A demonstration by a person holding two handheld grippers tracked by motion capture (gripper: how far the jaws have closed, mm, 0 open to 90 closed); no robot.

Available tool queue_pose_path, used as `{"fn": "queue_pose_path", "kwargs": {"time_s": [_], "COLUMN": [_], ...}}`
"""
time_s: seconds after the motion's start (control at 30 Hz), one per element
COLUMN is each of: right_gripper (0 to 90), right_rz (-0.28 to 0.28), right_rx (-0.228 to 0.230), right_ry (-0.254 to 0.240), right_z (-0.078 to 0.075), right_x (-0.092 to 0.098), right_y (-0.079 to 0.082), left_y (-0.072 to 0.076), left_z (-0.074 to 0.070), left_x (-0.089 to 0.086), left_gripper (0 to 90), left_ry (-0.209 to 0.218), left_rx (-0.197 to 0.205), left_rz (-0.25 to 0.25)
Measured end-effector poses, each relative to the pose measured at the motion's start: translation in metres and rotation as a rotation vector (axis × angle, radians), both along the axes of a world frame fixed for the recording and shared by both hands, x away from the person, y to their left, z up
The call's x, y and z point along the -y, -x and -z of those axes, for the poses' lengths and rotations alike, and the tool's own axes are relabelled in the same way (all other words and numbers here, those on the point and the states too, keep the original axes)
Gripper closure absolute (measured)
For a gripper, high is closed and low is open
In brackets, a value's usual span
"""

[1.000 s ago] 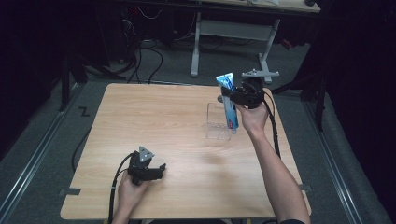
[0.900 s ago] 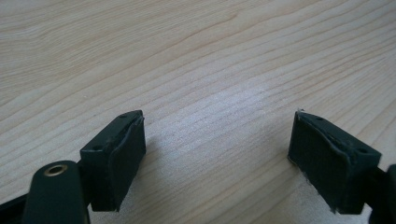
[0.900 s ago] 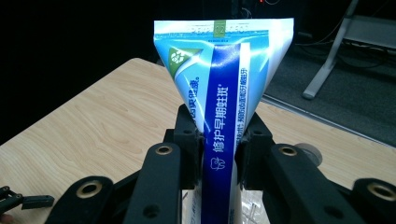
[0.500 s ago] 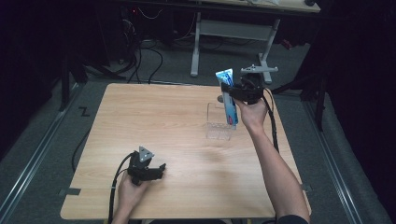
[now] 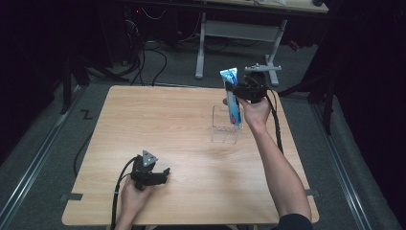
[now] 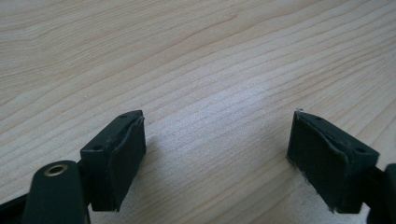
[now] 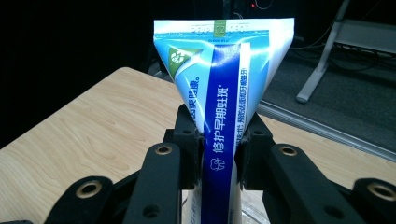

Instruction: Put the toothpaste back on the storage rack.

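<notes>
Left gripper [image 5: 165, 173] low, near body, jaws wide apart. Right gripper [image 5: 231, 89] raised, arm extended forward, jaws clamped.

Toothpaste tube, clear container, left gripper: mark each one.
toothpaste tube [image 7: 224, 93]: right gripper view, on its blue band above the jaws.
clear container [image 5: 224, 135]: high view, on its near wall.
left gripper [image 6: 217, 156]: left gripper view, midway between its open jaws.

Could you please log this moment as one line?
right gripper: shut on toothpaste tube, upright above clear container | left gripper: open, low over table
</notes>
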State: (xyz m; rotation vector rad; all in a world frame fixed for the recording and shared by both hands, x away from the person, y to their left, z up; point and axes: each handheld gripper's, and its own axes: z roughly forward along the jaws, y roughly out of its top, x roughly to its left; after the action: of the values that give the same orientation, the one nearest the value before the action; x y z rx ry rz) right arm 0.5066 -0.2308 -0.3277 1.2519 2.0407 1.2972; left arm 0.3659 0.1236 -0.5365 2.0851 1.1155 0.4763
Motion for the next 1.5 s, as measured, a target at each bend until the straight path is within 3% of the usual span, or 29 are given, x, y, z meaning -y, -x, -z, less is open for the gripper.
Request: {"fn": "queue_pose_path", "kwargs": {"time_s": [0.47, 1.2, 1.5], "right_gripper": [72.9, 72.5, 72.2], "right_rz": [0.020, 0.039, 0.043], "right_rx": [0.000, -0.027, -0.026], "right_ry": [0.017, 0.014, -0.013], "right_z": [0.007, 0.028, 0.029], "right_x": [-0.001, 0.001, 0.006], "right_y": [-0.010, -0.011, -0.010], "left_y": [0.000, 0.000, 0.000], "left_z": [0.000, 0.000, 0.000], "left_x": [0.000, 0.000, 0.000], "left_gripper": [19.5, 19.5, 19.5], "left_ry": [0.000, -0.001, -0.003], "left_rx": [0.001, -0.001, 0.000], "left_rz": [0.000, 0.000, 0.002]}}
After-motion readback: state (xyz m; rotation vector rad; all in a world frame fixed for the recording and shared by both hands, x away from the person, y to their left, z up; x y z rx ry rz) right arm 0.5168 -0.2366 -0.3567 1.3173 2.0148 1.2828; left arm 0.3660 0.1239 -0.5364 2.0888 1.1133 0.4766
